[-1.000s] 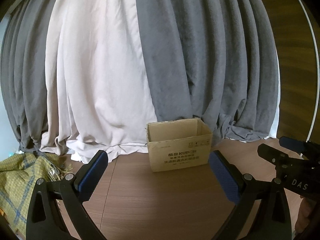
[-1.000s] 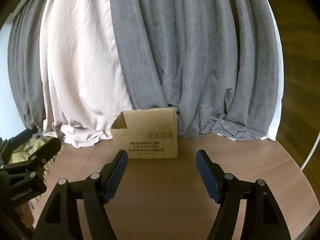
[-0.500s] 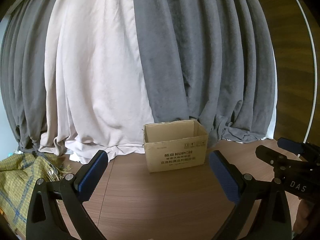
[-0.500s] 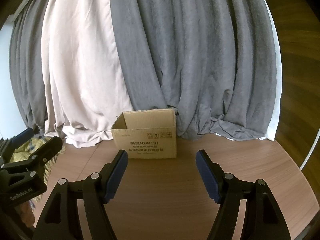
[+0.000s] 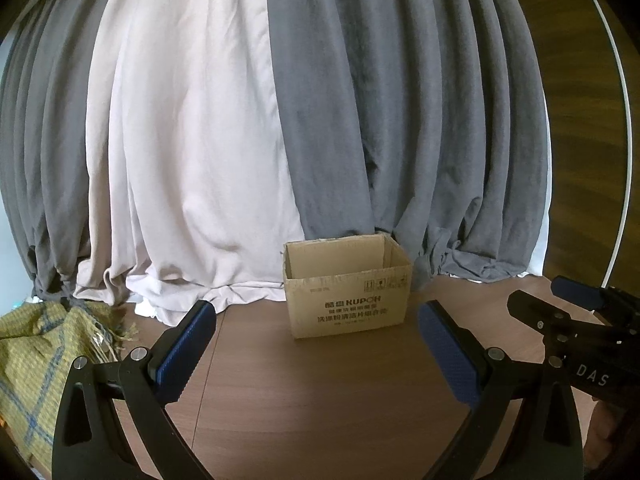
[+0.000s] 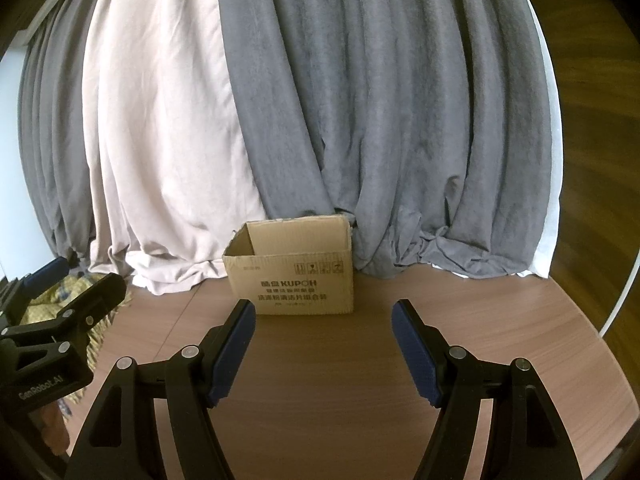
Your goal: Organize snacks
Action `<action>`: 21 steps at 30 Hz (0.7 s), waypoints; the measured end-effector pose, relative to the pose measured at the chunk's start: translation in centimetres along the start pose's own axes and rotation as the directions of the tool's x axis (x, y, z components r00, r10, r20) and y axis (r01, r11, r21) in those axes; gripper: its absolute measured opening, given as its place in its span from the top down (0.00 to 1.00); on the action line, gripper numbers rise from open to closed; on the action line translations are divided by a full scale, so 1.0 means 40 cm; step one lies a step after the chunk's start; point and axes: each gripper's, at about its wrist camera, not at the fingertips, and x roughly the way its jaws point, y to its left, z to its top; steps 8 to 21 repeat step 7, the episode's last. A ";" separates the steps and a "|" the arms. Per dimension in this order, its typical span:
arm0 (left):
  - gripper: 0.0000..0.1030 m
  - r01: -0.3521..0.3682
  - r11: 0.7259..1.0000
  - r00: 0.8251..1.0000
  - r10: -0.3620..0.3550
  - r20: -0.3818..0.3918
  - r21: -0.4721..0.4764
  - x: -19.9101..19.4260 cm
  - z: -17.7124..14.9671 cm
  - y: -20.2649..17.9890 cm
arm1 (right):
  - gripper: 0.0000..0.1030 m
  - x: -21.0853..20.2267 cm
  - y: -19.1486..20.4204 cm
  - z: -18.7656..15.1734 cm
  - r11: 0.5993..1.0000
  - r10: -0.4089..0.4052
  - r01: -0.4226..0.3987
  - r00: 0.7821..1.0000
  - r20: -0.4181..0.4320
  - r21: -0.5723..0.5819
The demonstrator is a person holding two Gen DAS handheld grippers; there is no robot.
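Note:
An open cardboard box (image 5: 347, 292) printed KUPOH stands upright on the brown wooden table, against the curtains; it also shows in the right wrist view (image 6: 291, 273). Its inside is hidden from here. My left gripper (image 5: 316, 346) is open and empty, held above the table short of the box. My right gripper (image 6: 323, 342) is open and empty too, also short of the box. Each gripper shows at the edge of the other's view. No snacks are in view.
Grey and pale pink curtains (image 5: 240, 128) hang behind the box and pool on the table. A yellow plaid fringed cloth (image 5: 44, 344) lies at the left. The round table's edge (image 6: 592, 368) curves at the right.
Both views have tilted up slightly, so the box sits a little lower and farther left in the left wrist view. Both grippers stay open.

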 end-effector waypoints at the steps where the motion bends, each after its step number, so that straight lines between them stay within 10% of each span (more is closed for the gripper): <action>1: 0.00 0.000 1.000 1.000 0.000 -0.002 -0.001 0.000 0.000 0.000 | 0.31 0.000 0.001 0.000 1.000 -0.002 0.002 1.000 0.001 0.000; 21: 0.00 -0.001 1.000 1.000 0.001 -0.003 0.000 0.002 0.003 -0.002 | 0.31 -0.004 0.004 -0.002 1.000 -0.003 0.003 1.000 0.000 0.001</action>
